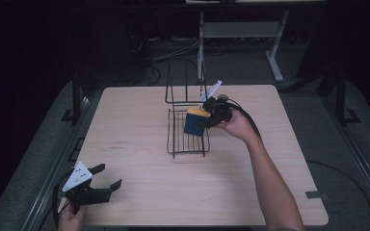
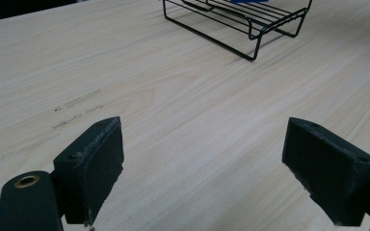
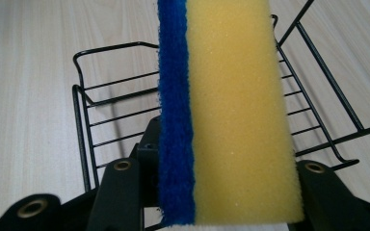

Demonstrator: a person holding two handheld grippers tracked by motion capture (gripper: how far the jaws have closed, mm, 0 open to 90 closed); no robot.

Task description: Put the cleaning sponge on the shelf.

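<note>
two grippers: right gripper (image 1: 211,115) fingers clamp the sponge (image 1: 195,122) upright, long axis vertical, directly over the wire rack (image 1: 188,139) mid-desk (image 1: 139,183). likely move is straight down. left gripper (image 1: 107,176) fingers spread, empty, well apart from rack.

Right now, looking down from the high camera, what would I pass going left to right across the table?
Left gripper at the near left corner → black wire rack → blue-and-yellow sponge → right gripper clamping it → the person's hand.
</note>
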